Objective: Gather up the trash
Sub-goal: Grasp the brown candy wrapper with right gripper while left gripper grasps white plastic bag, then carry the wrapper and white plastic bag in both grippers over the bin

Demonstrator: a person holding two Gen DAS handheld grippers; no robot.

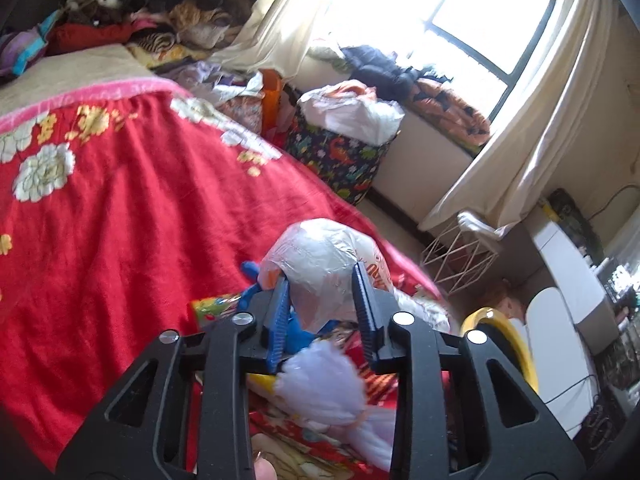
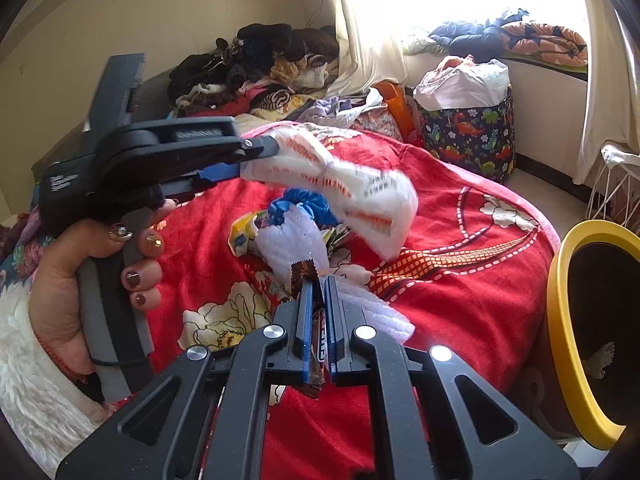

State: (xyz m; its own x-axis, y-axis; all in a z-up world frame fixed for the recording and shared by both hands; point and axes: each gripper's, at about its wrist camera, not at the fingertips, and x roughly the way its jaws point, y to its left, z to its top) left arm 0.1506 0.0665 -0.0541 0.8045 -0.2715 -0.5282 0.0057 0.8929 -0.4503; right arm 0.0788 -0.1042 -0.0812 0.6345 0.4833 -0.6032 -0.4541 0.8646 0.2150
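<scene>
My left gripper (image 1: 320, 276) is shut on a white plastic bag with orange print (image 1: 320, 256) and holds it above the red bed cover; it shows in the right wrist view (image 2: 256, 160) with the bag (image 2: 352, 192) hanging from it. My right gripper (image 2: 316, 284) is shut on a brown snack wrapper (image 2: 302, 270). More trash lies on the bed beyond it: a white crinkled wrapper (image 2: 288, 240), a blue wrapper (image 2: 300, 202) and a yellow wrapper (image 2: 242, 232).
A bin with a yellow rim (image 2: 560, 320) stands at the right beside the bed (image 2: 460, 280); it also shows in the left wrist view (image 1: 516, 340). A dinosaur-print basket (image 2: 468, 136) and a white wire basket (image 2: 612, 188) stand by the window. Clothes (image 2: 260, 64) are piled at the bed's far end.
</scene>
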